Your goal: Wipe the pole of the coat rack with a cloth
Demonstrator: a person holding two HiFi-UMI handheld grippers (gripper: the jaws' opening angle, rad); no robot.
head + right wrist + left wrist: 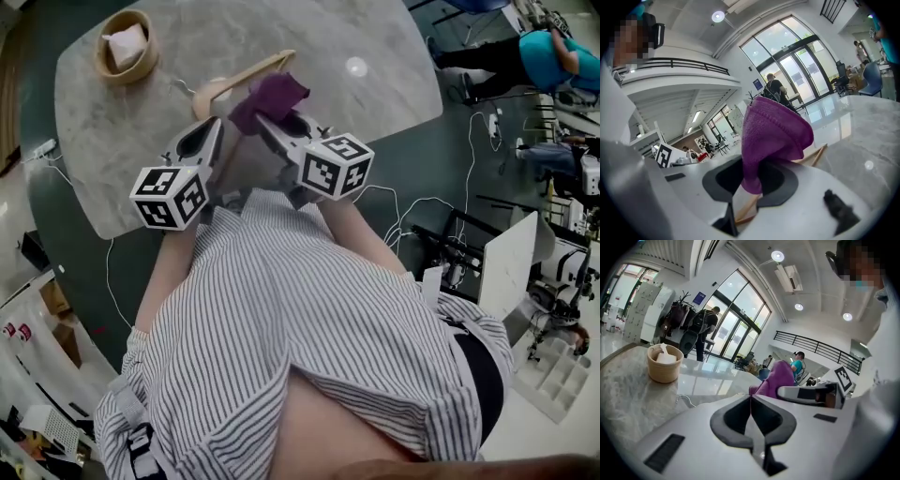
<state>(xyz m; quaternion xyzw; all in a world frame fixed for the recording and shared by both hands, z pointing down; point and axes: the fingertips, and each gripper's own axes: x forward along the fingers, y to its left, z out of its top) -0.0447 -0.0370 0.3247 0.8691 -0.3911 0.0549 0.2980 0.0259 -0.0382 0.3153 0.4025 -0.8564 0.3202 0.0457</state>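
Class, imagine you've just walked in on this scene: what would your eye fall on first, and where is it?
The purple cloth stands out first, pinched in the right tongs over the grey marble table. Next come the black-and-white marker cubes on both grippers, close to the person's striped shirt; the left tongs are shut on nothing. A round basket sits at the table's far left corner.

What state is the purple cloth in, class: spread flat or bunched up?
Bunched up: the purple cloth rises in a crumpled peak, pinched by the jaws of the right gripper.
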